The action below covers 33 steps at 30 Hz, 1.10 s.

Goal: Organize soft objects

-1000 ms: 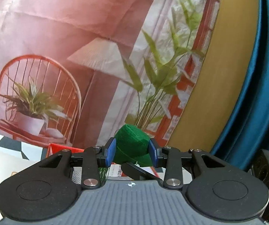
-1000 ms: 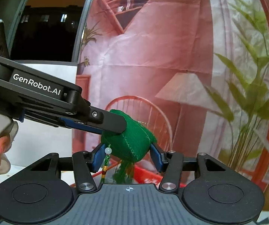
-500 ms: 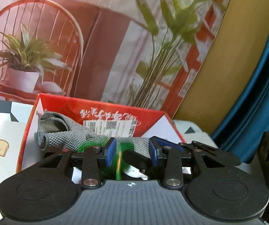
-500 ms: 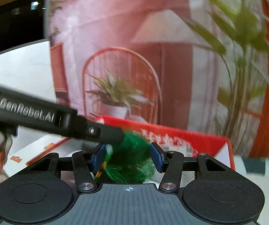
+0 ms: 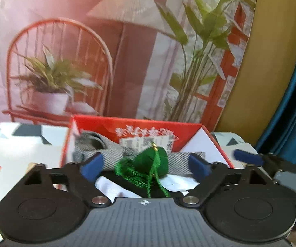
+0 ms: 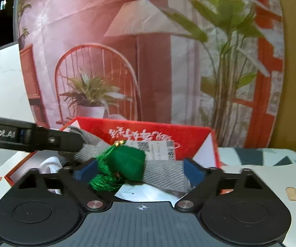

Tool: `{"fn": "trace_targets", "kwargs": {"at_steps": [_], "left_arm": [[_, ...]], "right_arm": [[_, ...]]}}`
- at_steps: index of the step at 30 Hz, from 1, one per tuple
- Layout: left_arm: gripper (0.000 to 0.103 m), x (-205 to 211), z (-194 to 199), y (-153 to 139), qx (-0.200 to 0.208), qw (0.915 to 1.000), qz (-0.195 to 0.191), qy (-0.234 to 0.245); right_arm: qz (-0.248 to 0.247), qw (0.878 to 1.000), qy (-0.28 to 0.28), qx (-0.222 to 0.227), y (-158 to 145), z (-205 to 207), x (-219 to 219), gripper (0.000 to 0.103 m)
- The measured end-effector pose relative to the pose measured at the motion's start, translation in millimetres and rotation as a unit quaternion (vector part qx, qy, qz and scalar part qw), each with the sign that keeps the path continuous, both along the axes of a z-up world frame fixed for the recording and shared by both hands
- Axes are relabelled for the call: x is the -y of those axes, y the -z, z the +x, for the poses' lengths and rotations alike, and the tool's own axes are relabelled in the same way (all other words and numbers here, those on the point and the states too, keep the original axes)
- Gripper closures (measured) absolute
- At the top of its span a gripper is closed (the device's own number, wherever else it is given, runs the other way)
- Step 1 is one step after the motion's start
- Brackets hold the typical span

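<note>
**Both grippers let go over the red box**

The left gripper [image 5: 146, 164] and the right gripper [image 6: 136, 171] both stood with their jaws spread wide, having just been opening; the green tasselled pouch [image 5: 151, 162] sat between the blue pads of each but neither pair pressed on it. From where I stood, that looked like a release: the two tools had carried the soft thing together and were dropping it where it belonged.

Behind everything hung the big printed backdrop [image 5: 106, 51], a pink room with a wire chair, a lamp and tall green stems, with a blue curtain [image 5: 292, 103] at its right edge. In front of it, on the white patterned tabletop [image 6: 261, 175], stood the open red box [image 5: 139, 125], its far wall lettered in white and labelled with a barcode sticker.

Inside the box a grey knitted cloth [image 6: 164, 173] was draped across, over some white and black items I could not make out. The pouch lay on that cloth, near the box's front, its green tassel [image 5: 131, 173] spilling toward the camera and a small gold bead [image 5: 154, 147] at its top. The left gripper's finger [image 6: 65, 142] reached in from the side of the right camera's view, beside the cloth's edge, which I took for the reason both tools pointed into the same box.
</note>
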<state>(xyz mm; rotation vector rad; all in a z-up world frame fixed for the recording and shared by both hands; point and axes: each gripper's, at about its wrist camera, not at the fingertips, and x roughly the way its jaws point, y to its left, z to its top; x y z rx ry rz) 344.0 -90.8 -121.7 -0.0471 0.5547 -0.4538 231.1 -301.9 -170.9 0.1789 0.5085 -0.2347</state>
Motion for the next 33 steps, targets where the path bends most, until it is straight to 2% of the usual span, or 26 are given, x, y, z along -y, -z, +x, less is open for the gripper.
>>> {"fn": "trace_targets", "kwargs": {"at_steps": [3, 10, 13, 16, 19, 24, 28, 33], "left_arm": [[0.0, -10, -14, -11, 0.015, 0.9998, 0.01, -0.01], [0.0, -28, -43, -27, 0.03, 0.9985, 0.027, -0.038], [0.0, -34, -56, -32, 0.036, 0.9975, 0.034, -0.05], [0.0, -35, -73, -38, 0.051, 0.9944, 0.064, -0.067], [0.0, -31, -94, -46, 0.082, 0.9865, 0.108, -0.091], [0.0, -39, -117, -62, 0.069, 0.9898, 0.095, -0.079], [0.0, -47, -142, -75, 0.095, 0.9861, 0.1, -0.092], [0.0, -58, -177, -98, 0.108, 0.9851, 0.093, -0.096]], "right_arm": [[-0.003, 1.0, 0.009, 0.011, -17, -12, -1, 0.001], [-0.005, 0.999, 0.027, 0.039, -56, -40, -8, 0.0], [-0.006, 0.998, 0.042, 0.036, -67, -49, -14, 0.0], [-0.003, 0.998, 0.065, 0.026, -74, -57, -19, 0.0], [0.011, 0.997, 0.07, 0.025, -79, -68, -23, 0.0], [0.013, 0.996, 0.084, 0.029, -89, -90, -32, 0.0], [0.011, 0.996, 0.084, 0.024, -100, -109, -43, 0.0], [0.009, 0.997, 0.077, 0.019, -115, -135, -61, 0.0]]}}
